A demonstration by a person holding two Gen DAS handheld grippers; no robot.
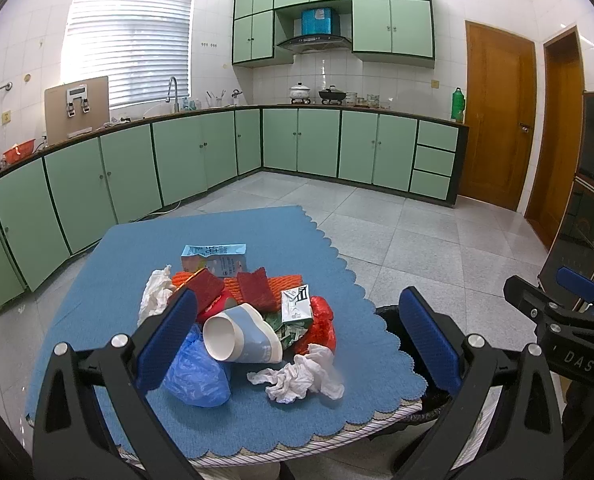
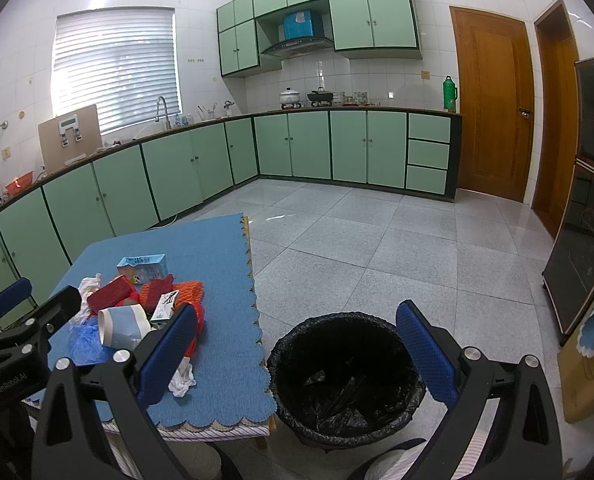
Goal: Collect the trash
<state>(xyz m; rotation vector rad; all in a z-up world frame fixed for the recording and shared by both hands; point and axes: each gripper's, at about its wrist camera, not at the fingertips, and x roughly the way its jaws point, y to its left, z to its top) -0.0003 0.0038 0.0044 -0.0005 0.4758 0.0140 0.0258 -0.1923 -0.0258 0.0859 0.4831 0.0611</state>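
Room: green-cabinet kitchen (image 2: pixel 329 148) with white tile walls, pale speckled floor tiles and wooden doors (image 2: pixel 493 104) sitting off to the right.
Table: blue scalloped mat (image 1: pixel 233 236) covering a small table, with the trash heap sitting on the near half.
Trash pile: pretty mixed bag. A white-and-light-blue paper cup (image 1: pixel 243 334) is lying on its side with its mouth facing the camera, and a crumpled blue plastic bag (image 1: pixel 197 376) is sitting just left of it.
Tissues: one wadded white tissue (image 1: pixel 301 376) is lying at the front of the pile, another white tissue (image 1: pixel 155 292) is poking out at the left edge.
Cartons: a light-blue milk carton (image 1: pixel 213 256) is lying flat at the back, and a small green-and-white carton (image 1: pixel 295 306) is leaning in the middle.
Other bits: dark red wrappers (image 1: pixel 257 288), orange foam netting (image 1: pixel 285 280) and a shiny red plastic bag (image 1: pixel 323 324) are all tangled together.
Bin: black-lined trash can (image 2: pixel 345 376) is standing on the floor right beside the table's edge.
Left gripper (image 1: pixel 297 340): hovering over the pile, jaws spread wide apart, gripping nothing.
Right gripper (image 2: pixel 297 356): hanging above the bin's opening, jaws also wide apart and empty.
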